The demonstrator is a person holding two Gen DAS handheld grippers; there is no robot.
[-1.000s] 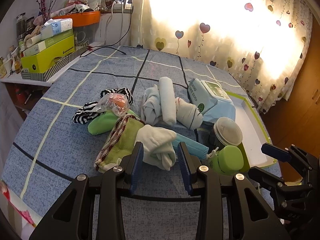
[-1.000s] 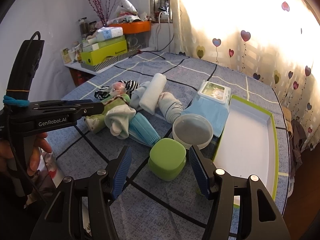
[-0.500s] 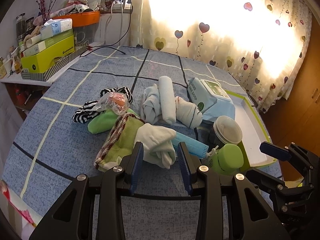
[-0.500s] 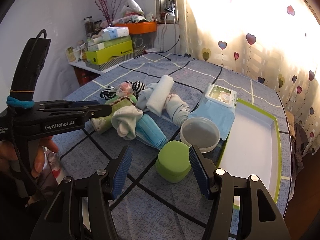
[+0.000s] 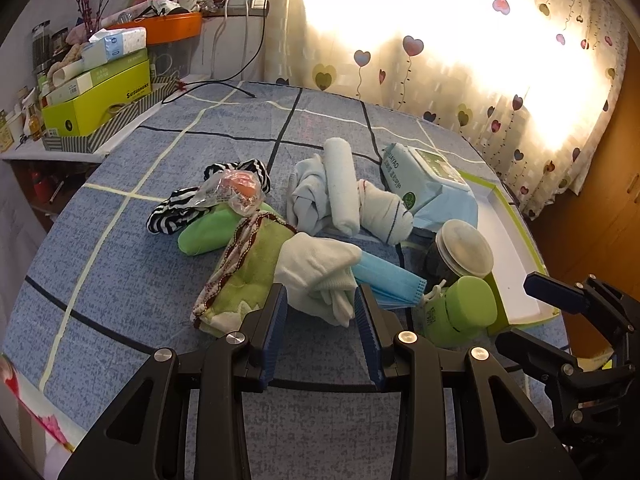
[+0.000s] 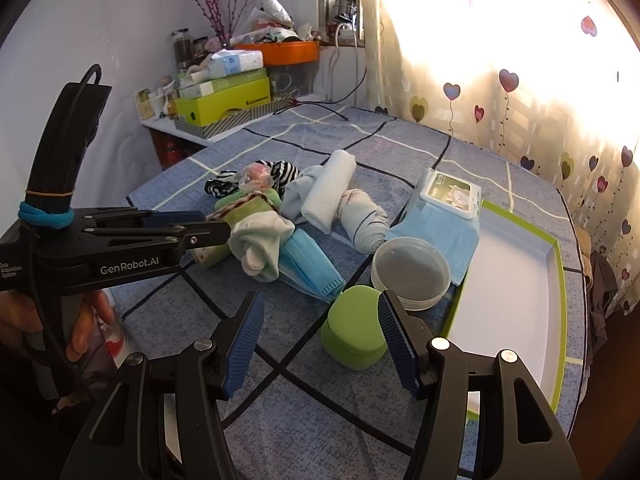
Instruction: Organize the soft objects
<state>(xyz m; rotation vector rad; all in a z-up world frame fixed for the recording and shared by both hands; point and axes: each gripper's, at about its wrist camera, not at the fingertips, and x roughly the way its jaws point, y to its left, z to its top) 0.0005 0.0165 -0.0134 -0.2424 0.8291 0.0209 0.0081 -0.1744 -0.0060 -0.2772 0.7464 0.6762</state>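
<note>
A pile of soft things lies on the blue checked cloth. It holds a white sock point(image 5: 316, 272), a blue face mask point(image 5: 384, 276), a green towel with brown trim point(image 5: 248, 272), a striped sock point(image 5: 172, 216) and a rolled white towel point(image 5: 340, 188). My left gripper point(image 5: 320, 304) is open just short of the white sock, whose near end reaches between the pads without touching them. My right gripper point(image 6: 320, 308) is open over a green case point(image 6: 354, 336) that sits by its right finger. The left gripper point(image 6: 216, 226) shows side-on, beside the white sock point(image 6: 260, 240).
A white tray with a green rim point(image 6: 560, 280) lies at the right. A wet-wipes pack point(image 6: 440, 208) and a round lidded tub point(image 6: 410, 272) sit beside it. Boxes and an orange basket point(image 5: 160, 32) crowd the shelf at back left. A heart-print curtain hangs behind.
The right gripper drifted slightly, so the green case sits a little lower and further right in its view. The left gripper and the pile have not moved.
</note>
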